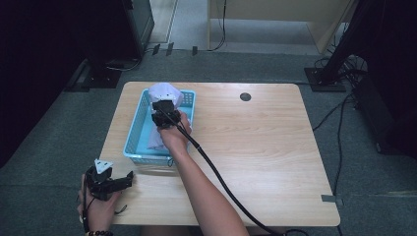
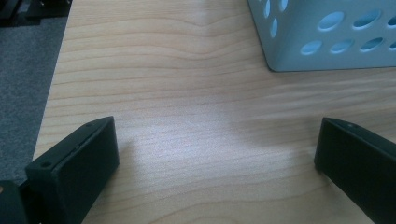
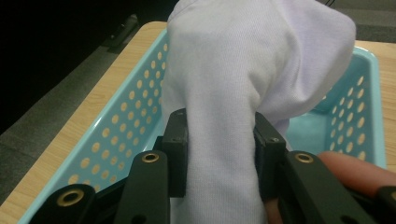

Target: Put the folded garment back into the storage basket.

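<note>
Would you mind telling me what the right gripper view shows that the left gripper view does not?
The right gripper view alone shows the right hand-held gripper, its jaws shut on a pale lilac cloth held over the inside of the basket, and a finger of the person at lower right. The left gripper view alone shows the left hand-held gripper, its jaws wide apart over bare wood with nothing between them, and grey carpet beyond the table edge. Both show the perforated blue basket and the wooden table.
</note>
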Demonstrator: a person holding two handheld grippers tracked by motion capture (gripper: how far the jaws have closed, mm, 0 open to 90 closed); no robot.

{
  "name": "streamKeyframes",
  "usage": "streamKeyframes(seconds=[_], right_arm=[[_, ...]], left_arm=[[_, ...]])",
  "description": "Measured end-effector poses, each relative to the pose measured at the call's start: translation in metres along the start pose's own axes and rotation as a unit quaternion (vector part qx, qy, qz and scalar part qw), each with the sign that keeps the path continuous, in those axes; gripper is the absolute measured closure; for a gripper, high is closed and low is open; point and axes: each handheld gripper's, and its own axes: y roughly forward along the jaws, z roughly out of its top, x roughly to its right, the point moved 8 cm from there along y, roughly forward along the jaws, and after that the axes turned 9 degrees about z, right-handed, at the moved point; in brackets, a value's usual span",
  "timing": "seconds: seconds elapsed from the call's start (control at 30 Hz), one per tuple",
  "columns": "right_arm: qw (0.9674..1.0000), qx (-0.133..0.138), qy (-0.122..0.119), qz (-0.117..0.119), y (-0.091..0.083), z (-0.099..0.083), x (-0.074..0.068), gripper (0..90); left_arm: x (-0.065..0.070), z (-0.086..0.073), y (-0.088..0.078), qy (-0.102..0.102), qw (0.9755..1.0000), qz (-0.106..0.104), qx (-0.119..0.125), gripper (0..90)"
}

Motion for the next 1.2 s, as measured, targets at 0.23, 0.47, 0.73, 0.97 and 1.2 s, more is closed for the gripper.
streamKeyframes(seconds=[0.23, 0.47, 0.73, 0.97, 1.2], right_arm=[[1.0, -0.002, 0.007, -0.002, 0.014, -0.004, -0.004, 67.5], [0.9999, -0.011, 0.001, -0.007, 0.025, -0.009, -0.006, 69.2], [0.9996, -0.027, 0.001, -0.007, 0.031, -0.019, -0.004, 67.4], [0.9995, -0.03, -0.003, 0.003, 0.032, -0.024, -0.005, 63.5], [0.999, -0.03, -0.023, 0.025, 0.031, -0.024, -0.011, 15.1]], left_arm=[[0.0, 0.0, 0.0, -0.001, 1.0, -0.001, 0.0, 0.0], [0.001, 0.0, 0.0, 0.001, 1.0, -0.002, 0.0, 0.0], [0.001, 0.0, 0.0, 0.002, 1.0, -0.002, -0.001, 0.0], [0.001, 0.0, 0.0, 0.002, 1.0, -0.002, -0.001, 0.0], [0.001, 0.0, 0.0, 0.002, 1.0, -0.003, -0.001, 0.0]])
